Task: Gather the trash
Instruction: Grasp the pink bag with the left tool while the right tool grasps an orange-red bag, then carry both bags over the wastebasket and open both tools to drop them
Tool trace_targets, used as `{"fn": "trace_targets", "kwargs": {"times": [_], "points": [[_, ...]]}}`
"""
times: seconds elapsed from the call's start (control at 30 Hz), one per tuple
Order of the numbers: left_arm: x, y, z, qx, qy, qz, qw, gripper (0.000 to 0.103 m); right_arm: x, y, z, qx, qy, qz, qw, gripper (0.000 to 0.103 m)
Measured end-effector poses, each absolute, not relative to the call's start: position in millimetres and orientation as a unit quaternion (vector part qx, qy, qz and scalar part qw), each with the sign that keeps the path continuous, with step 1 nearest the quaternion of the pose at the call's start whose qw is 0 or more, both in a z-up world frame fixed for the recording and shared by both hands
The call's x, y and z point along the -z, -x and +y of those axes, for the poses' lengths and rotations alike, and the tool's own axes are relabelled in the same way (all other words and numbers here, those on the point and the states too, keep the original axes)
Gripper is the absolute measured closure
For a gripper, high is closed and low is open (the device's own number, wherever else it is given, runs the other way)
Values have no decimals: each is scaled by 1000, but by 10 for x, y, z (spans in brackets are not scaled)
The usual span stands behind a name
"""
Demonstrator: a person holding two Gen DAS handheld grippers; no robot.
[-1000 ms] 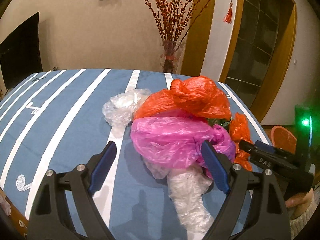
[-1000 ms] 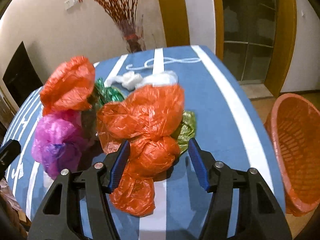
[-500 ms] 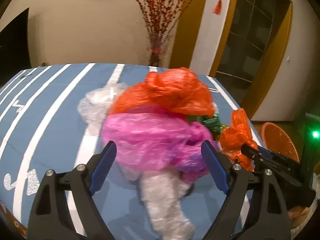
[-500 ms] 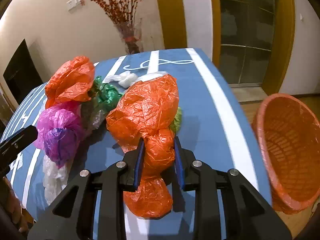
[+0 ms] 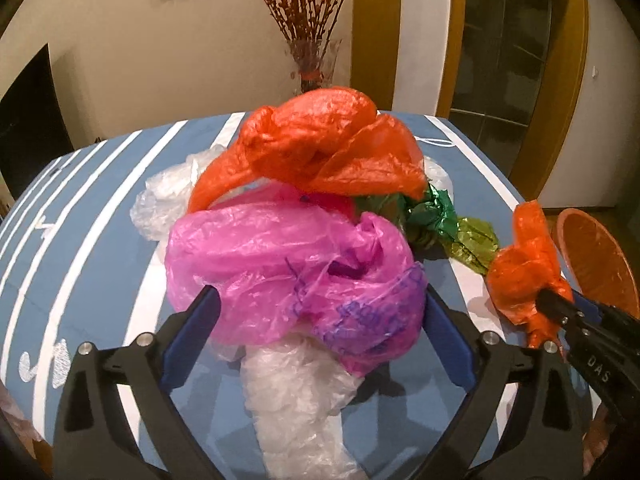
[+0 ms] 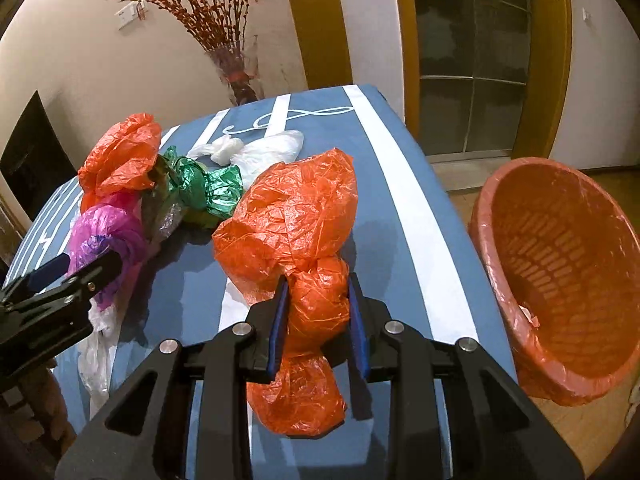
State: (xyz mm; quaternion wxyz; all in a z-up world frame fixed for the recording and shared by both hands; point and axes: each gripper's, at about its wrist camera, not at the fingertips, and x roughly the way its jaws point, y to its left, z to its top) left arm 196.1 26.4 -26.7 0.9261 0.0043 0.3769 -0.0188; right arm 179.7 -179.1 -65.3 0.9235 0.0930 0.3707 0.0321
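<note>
Our right gripper [image 6: 318,320] is clenched on the narrow waist of an orange bag [image 6: 296,224] — the blue pads [image 6: 276,324] press it from both sides, with its crumpled bulk swelling ahead of the tips and a loose tail hanging back between the fingers. Off to the right of those fingers, beyond the edge of the blue striped table [image 6: 404,184], we see the orange basket [image 6: 560,276] tilted with its mouth toward us. Our left gripper [image 5: 320,328] is spread wide, its pads flanking a pink bag [image 5: 280,260] without pinching it; a clear bag [image 5: 296,396] trails back between the fingers. Ahead of the pink bag sits a second orange bag [image 5: 320,148], and to its right some green wrapping [image 5: 432,212] — all piled on the table.
</note>
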Motion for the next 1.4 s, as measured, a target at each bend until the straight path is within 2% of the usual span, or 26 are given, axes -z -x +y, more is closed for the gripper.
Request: {"fn": "trace_targets", "kwargs": {"times": [0.03, 0.1, 0.2, 0.33, 0.8, 1.4], "points": [[271, -1954, 259, 21, -4, 377, 926, 27, 650, -1788, -1798, -32, -93, 370, 924, 76], [264, -1948, 263, 30, -1, 374, 927, 39, 643, -1780, -1809, -31, -95, 369, 924, 76], [213, -1913, 270, 51, 8, 365, 929, 64, 616, -1759, -1829, -31, -100, 366, 925, 76], [129, -1857, 314, 67, 23, 353, 933, 71, 571, -1715, -1867, -31, -104, 358, 927, 76], [-279, -1470, 356, 106, 54, 320, 940, 73, 344, -1472, -2002, -34, -114, 325, 938, 76], [-387, -1252, -582, 213, 42, 316, 923, 73, 179, -1098, -2625, 20, -146, 287, 947, 76]]}}
